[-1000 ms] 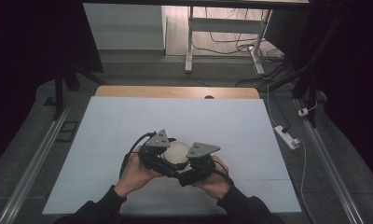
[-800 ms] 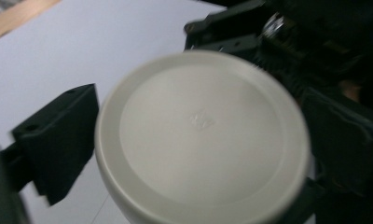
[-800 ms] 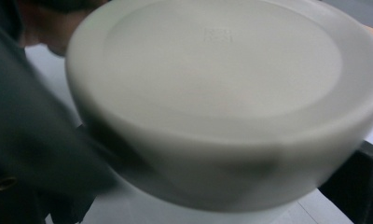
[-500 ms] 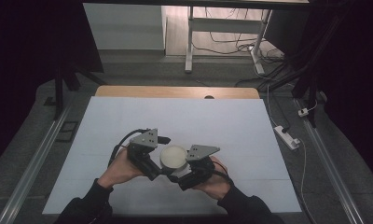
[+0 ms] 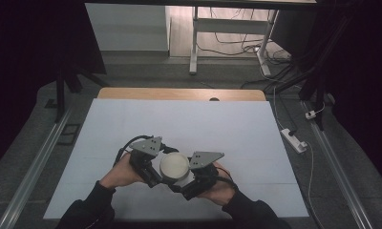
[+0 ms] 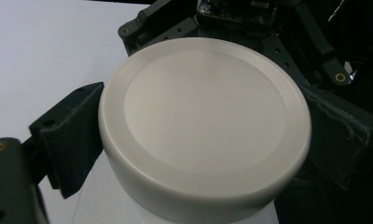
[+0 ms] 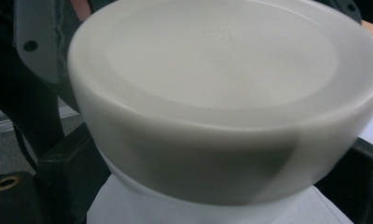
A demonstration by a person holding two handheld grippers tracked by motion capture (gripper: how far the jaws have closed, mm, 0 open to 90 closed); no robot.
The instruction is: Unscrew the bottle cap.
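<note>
A round white jar with a flat cream lid (image 5: pixel 174 164) is held just above the white table sheet (image 5: pixel 189 119), near its front edge, between two hand-held grippers. My left gripper (image 5: pixel 155 171) comes in from the left and is shut on the lid (image 6: pixel 203 116), with a black jaw on each side of its rim. From the right, my right gripper (image 5: pixel 191 180) is shut on the jar's white body (image 7: pixel 128 205) just below the lid (image 7: pixel 222 60). The fingertips are hidden under the jar in the high view. The right gripper view is slightly blurred.
The white sheet covers most of the table; a wooden strip (image 5: pixel 179 94) shows along the far edge. Metal rails (image 5: pixel 34 167) run along both sides. A white power strip (image 5: pixel 294 140) and cables lie on the floor to the right.
My left hand and gripper have swung a little to the left around the jar, turning at the lid. The right gripper and the jar stay where they were.
</note>
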